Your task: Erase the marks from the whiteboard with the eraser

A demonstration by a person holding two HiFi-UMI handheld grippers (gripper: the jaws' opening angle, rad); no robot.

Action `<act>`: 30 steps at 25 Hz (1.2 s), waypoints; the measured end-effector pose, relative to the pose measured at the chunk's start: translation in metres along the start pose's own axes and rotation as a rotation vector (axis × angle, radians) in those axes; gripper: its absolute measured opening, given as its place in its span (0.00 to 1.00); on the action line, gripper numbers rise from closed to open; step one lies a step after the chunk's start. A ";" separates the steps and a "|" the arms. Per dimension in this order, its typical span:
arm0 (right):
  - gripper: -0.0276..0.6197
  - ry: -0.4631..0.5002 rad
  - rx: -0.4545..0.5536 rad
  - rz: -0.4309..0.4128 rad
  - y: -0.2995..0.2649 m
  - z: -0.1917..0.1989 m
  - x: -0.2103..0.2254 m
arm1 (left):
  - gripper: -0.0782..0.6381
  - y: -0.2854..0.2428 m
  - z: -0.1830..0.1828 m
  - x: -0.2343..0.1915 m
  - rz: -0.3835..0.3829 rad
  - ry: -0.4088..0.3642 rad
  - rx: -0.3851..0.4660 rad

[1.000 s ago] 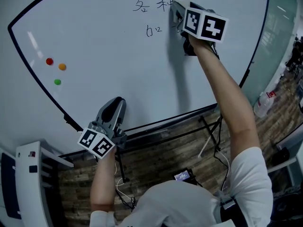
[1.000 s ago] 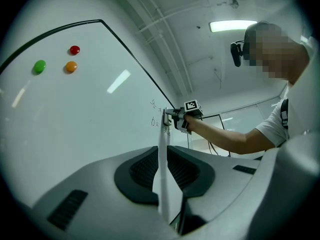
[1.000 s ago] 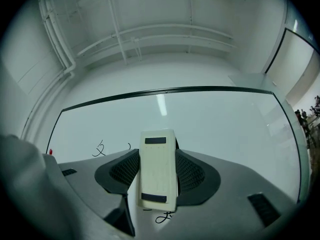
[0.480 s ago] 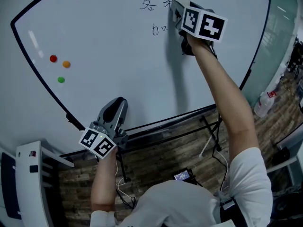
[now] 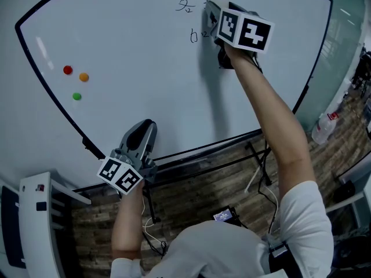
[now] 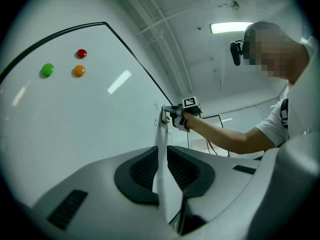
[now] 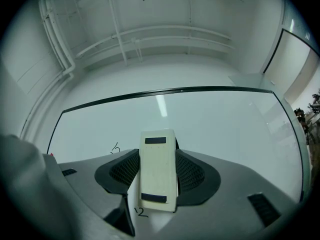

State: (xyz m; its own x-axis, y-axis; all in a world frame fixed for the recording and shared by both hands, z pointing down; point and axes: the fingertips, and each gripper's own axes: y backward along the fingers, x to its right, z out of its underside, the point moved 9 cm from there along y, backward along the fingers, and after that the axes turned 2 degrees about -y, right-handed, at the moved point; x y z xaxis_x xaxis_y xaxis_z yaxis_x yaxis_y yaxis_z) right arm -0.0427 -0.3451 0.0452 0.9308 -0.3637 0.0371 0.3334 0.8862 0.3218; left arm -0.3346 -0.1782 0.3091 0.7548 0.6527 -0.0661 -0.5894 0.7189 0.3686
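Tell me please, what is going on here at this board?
A person holds a two-jaw gripper in each hand. The right gripper is shut on a cream rectangular eraser, held against the white whiteboard near its top, right beside black handwritten marks not yet wiped. The left gripper hangs low by the board's bottom edge, jaws together, holding nothing. Three round magnets, red, orange and green, sit at the left.

I wear a white short-sleeved shirt [image 5: 223, 245]. My left gripper [image 5: 145, 125] and right gripper [image 7: 157, 174] are smooth pale-grey moulded shells. Their black ribbed pads [image 7: 192, 173] sit in rounded dark recesses, with small dark slots further back. Each carries a marker cube [image 5: 119, 175] of black-and-white squares. A dark camera [image 6: 236, 52] rides on my head.
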 end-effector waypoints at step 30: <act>0.42 0.077 -0.047 -0.146 -0.010 0.016 -0.097 | 0.19 0.017 0.000 0.011 -0.036 0.007 -0.010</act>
State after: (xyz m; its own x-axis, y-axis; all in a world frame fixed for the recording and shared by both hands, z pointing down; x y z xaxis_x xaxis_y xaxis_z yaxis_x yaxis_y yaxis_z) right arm -0.1385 -0.3234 0.0531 0.8799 -0.4683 -0.0801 0.4712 0.8385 0.2739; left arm -0.3368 -0.1586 0.3149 0.7736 0.6278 -0.0860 -0.5644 0.7444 0.3568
